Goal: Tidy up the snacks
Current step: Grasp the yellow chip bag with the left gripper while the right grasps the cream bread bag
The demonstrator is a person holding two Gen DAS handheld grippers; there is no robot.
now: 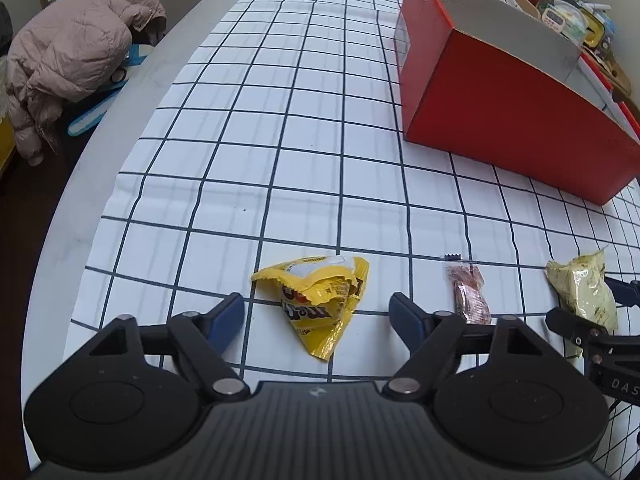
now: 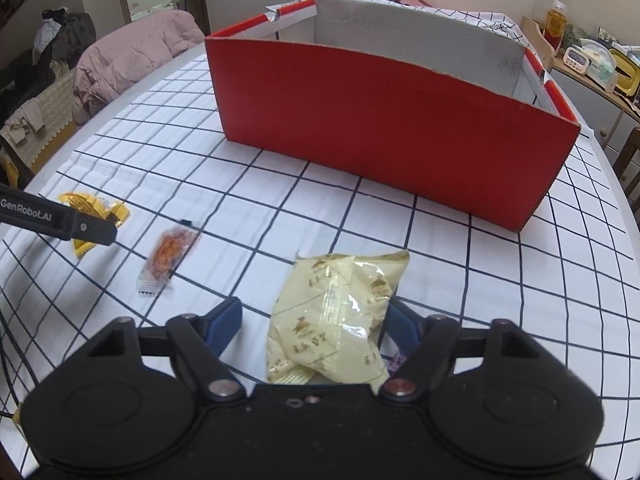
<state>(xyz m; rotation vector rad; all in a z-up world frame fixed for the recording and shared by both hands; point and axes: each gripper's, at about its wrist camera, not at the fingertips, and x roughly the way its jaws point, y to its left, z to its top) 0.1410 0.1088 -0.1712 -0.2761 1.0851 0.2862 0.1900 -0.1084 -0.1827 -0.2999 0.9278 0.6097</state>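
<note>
A yellow M&M's bag (image 1: 320,300) lies on the checked cloth between the open jaws of my left gripper (image 1: 316,314). It also shows in the right wrist view (image 2: 90,210), partly behind the left gripper's finger. A pale yellow snack packet (image 2: 336,320) lies between the open jaws of my right gripper (image 2: 314,320); it also shows in the left wrist view (image 1: 584,292). A small orange-red sachet (image 2: 168,258) lies between the two snacks, also in the left wrist view (image 1: 470,292). A red open box (image 2: 384,132) stands behind them.
The checked cloth (image 1: 280,140) covers a round white table (image 1: 132,120). A pink padded jacket (image 1: 76,48) hangs on a chair beyond the left edge. A shelf with a bottle and clutter (image 2: 580,48) stands at the far right.
</note>
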